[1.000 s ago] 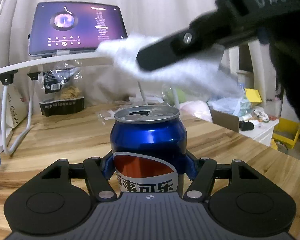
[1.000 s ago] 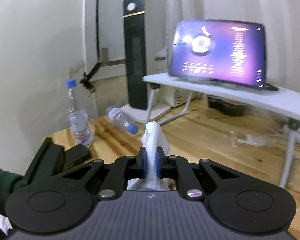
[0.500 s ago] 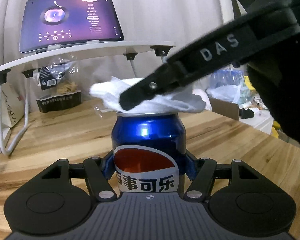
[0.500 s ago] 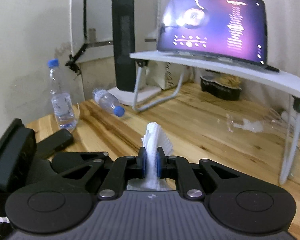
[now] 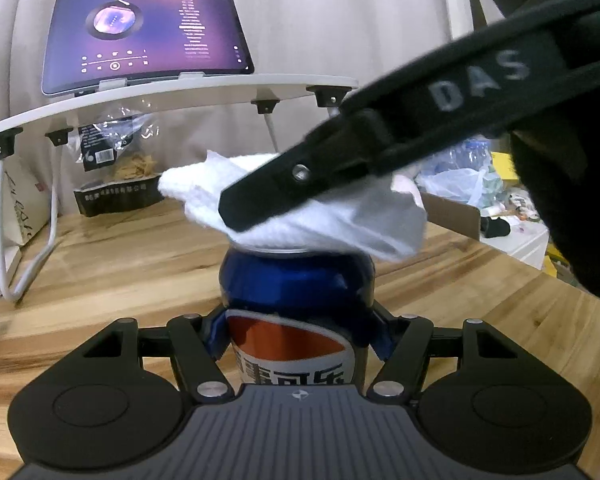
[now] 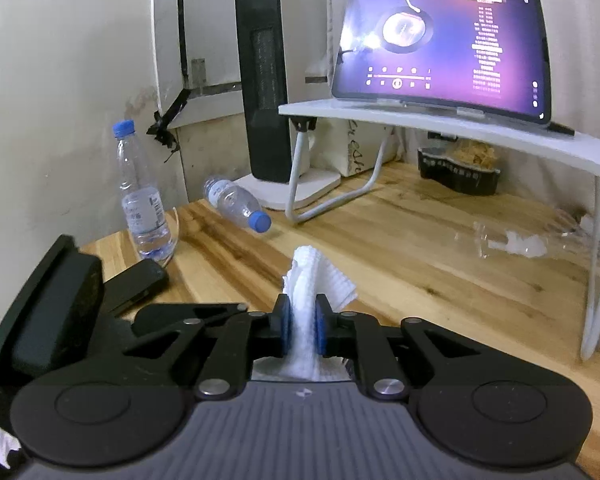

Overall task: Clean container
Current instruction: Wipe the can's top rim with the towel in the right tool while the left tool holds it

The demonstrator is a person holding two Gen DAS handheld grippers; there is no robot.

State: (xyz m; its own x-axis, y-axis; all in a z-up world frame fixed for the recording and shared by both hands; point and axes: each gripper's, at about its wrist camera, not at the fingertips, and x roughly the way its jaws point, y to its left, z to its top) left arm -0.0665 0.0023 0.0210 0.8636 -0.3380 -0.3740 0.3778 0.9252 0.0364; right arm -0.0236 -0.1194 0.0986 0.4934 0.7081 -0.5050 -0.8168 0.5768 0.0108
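Observation:
A blue Pepsi can (image 5: pixel 296 288) stands upright on the wooden table, and my left gripper (image 5: pixel 296 336) is shut on its lower body. My right gripper (image 6: pixel 302 326) is shut on a white paper towel (image 6: pixel 306 280). In the left wrist view the right gripper (image 5: pixel 260 208) comes in from the upper right and presses the towel (image 5: pixel 340 220) flat on the can's top, which hides the lid. The left gripper's black body (image 6: pixel 52 304) shows at the lower left of the right wrist view.
A white stand (image 5: pixel 180 88) carrying a lit tablet (image 5: pixel 140 36) stands behind the can, with a snack bag (image 5: pixel 116 168) under it. One water bottle stands upright (image 6: pixel 140 200) and another lies on its side (image 6: pixel 236 204) near a black tower heater (image 6: pixel 264 80). Clutter and a cardboard box (image 5: pixel 452 216) lie beyond the table's right edge.
My right gripper has come down from above the can and set the towel on the can's top, then shifted slightly across it. The left gripper keeps its hold on the can.

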